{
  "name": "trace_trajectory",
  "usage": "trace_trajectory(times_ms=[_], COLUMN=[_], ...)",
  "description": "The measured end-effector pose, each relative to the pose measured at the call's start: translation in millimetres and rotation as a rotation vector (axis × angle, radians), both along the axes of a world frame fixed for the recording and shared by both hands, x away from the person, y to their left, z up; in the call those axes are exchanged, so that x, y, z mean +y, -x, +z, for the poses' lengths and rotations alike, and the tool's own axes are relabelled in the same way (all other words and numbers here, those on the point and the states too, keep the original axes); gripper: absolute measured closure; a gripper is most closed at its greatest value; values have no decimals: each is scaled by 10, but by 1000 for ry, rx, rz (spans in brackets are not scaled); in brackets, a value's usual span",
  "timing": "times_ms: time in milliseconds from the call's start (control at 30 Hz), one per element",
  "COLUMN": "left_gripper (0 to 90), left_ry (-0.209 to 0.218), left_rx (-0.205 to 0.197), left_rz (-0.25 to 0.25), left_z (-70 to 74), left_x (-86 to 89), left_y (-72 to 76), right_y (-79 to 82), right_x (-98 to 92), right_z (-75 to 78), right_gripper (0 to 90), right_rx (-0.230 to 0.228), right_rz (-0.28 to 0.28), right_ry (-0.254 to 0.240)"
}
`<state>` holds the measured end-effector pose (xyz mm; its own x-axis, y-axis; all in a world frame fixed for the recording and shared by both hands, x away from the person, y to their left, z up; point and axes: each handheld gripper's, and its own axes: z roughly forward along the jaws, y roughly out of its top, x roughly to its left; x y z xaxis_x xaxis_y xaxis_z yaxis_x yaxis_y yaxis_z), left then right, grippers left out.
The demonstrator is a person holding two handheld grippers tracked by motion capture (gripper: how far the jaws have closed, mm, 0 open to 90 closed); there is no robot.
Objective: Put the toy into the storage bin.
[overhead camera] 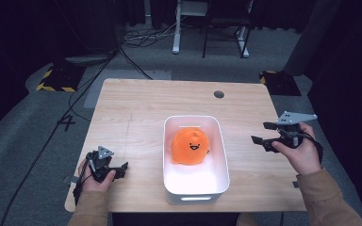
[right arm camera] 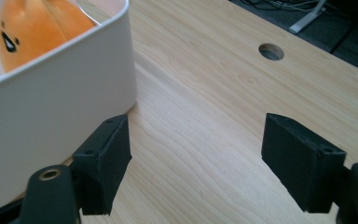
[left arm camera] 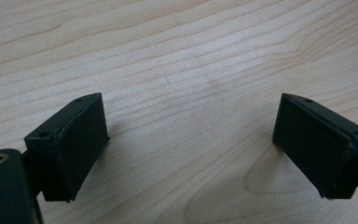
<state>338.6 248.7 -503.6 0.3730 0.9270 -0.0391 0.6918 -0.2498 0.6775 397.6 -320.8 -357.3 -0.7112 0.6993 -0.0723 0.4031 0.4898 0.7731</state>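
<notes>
An orange plush toy (overhead camera: 191,147) with a smiling face lies inside a white bin (overhead camera: 224,155) at the middle of the wooden table (overhead camera: 136,108). My left gripper (overhead camera: 124,170) rests low at the table's front left, open, with bare wood between its jaws in the left gripper view (left arm camera: 191,140). My right gripper (overhead camera: 259,132) is to the right of the bin, pointing toward it, open and holding nothing. The right gripper view (right arm camera: 198,149) has the bin's wall (right arm camera: 65,93) close by the left jaw and the plush toy (right arm camera: 32,28) inside.
A round cable hole (overhead camera: 219,94) sits near the table's far edge, also in the right gripper view (right arm camera: 271,51). Beyond the table, the grey floor carries cables (overhead camera: 141,35), white desk legs (overhead camera: 176,28) and black-yellow marked bases (overhead camera: 56,77).
</notes>
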Motion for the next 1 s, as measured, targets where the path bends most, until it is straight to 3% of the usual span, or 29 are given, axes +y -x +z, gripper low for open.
trace_trajectory(times_ms=[300, 1000], left_gripper=[103, 103], left_ry=[-1, -1], left_rx=[-1, -1], left_rz=[-3, -4], left_z=[0, 0], left_x=[3, 3], left_y=[-3, -3], right_y=[-2, 60], right_x=[-160, -316], right_z=[-224, -940], right_gripper=[229, 234], right_rx=[63, 181], right_rz=[-18, -64], right_ry=[-9, 2])
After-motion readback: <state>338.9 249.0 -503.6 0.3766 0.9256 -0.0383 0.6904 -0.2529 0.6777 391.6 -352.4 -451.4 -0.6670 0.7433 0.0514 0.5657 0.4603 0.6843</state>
